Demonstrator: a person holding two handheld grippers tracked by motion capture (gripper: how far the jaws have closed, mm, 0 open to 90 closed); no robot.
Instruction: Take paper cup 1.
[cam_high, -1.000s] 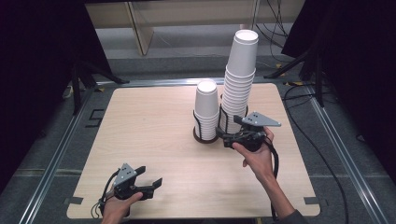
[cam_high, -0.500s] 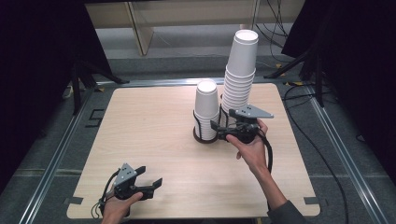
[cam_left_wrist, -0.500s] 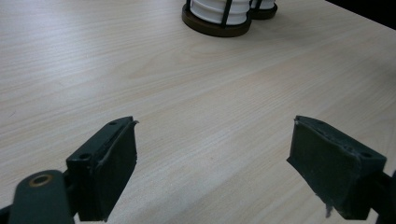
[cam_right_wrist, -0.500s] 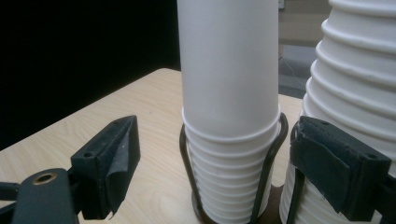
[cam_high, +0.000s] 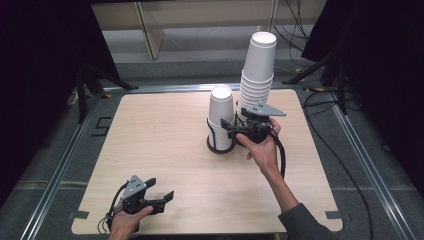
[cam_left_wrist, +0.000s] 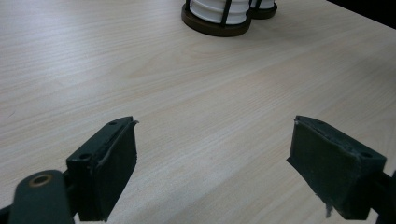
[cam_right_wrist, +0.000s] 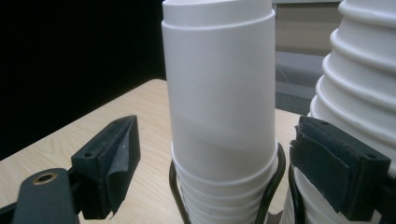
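Note:
Two stacks of white paper cups stand in dark wire holders near the table's far right. The short stack (cam_high: 221, 117) is left of the tall stack (cam_high: 257, 70). My right gripper (cam_high: 231, 131) points left at the short stack. In the right gripper view its open jaws flank the short stack (cam_right_wrist: 219, 107) without touching it, and the tall stack (cam_right_wrist: 359, 79) rises just behind the right jaw. My left gripper (cam_high: 161, 199) rests near the table's front left edge. Its jaws stand open over bare wood, nothing between them (cam_left_wrist: 212, 163).
The light wooden table (cam_high: 160, 130) sits in a metal frame. The short stack's round dark holder base (cam_left_wrist: 215, 25) shows far ahead in the left gripper view. A black cable (cam_high: 283, 155) trails from the right gripper along the forearm. Dark stands and curtains surround the table.
My right hand has moved left and slightly up, bringing its jaws from beside the tall stack to either side of the short stack. The left hand has stayed where it was.

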